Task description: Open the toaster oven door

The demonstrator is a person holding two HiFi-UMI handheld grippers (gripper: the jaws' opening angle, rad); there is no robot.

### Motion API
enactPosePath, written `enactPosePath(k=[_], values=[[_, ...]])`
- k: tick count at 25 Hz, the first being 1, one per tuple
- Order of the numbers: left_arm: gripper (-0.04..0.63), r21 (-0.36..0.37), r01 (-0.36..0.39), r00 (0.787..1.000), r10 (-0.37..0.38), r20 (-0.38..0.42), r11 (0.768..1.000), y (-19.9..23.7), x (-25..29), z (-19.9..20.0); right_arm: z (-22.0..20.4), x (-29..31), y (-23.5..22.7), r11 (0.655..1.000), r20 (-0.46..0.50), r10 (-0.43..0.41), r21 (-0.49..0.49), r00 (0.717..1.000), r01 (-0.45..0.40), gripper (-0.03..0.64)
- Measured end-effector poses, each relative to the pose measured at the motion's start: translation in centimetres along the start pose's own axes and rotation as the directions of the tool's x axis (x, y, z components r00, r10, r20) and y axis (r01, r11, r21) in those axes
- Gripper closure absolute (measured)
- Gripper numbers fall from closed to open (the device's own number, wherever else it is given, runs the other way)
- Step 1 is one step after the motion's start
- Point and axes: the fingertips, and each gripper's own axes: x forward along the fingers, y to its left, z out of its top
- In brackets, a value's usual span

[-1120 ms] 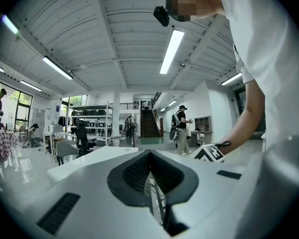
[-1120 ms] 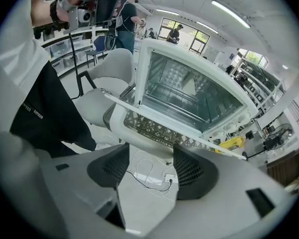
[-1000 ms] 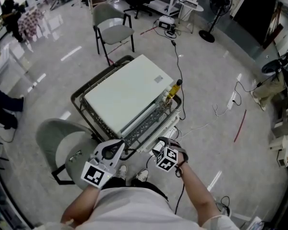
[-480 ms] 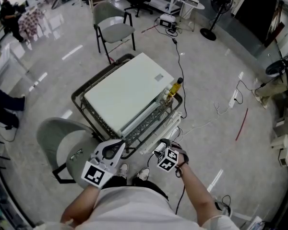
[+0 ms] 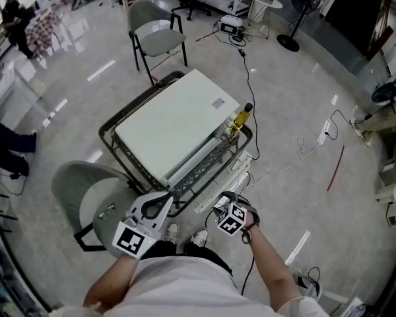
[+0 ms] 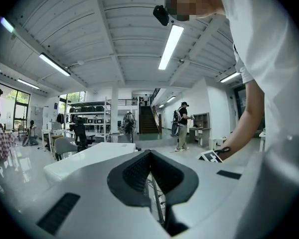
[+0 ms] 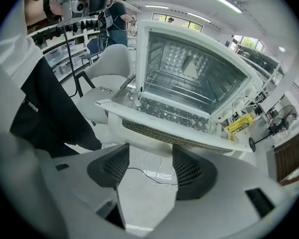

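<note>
I see the toaster oven [image 5: 175, 127] on its wire cart [image 5: 107, 134] — left gripper [image 5: 160, 202] and right gripper [image 5: 223, 202] near its front edge.

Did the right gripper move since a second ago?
No. The right gripper sits at the same spot just in front of the white toaster oven as before.

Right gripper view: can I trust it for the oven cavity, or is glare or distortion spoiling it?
Right gripper view: cavity of the toaster oven evenly lit and sharp, rack readable; fisheye bows the door edge, corners vignetted. Left gripper view: ceiling strip light blown out.
</note>
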Motion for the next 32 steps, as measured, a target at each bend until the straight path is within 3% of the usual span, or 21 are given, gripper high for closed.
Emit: enactPosePath(k=[20, 32], values=[[0.578, -0.015, -0.003, 0.999, 0.003, -0.046, 1.000, -1.3, 0.3, -1.2, -2.6, 2.8, 0.8, 0.997, 0.008, -0.013, 0.082, 1.000, 0.013, 0.336], [0.578, -0.019, -0.049, 0.995, 0.047, -0.085, 0.999, -1.6, -0.9, -1.7, -4.1, 4.7, 1.3, 0.994, 0.002, -0.001, 0.111, 1.000, 0.001, 0.336]])
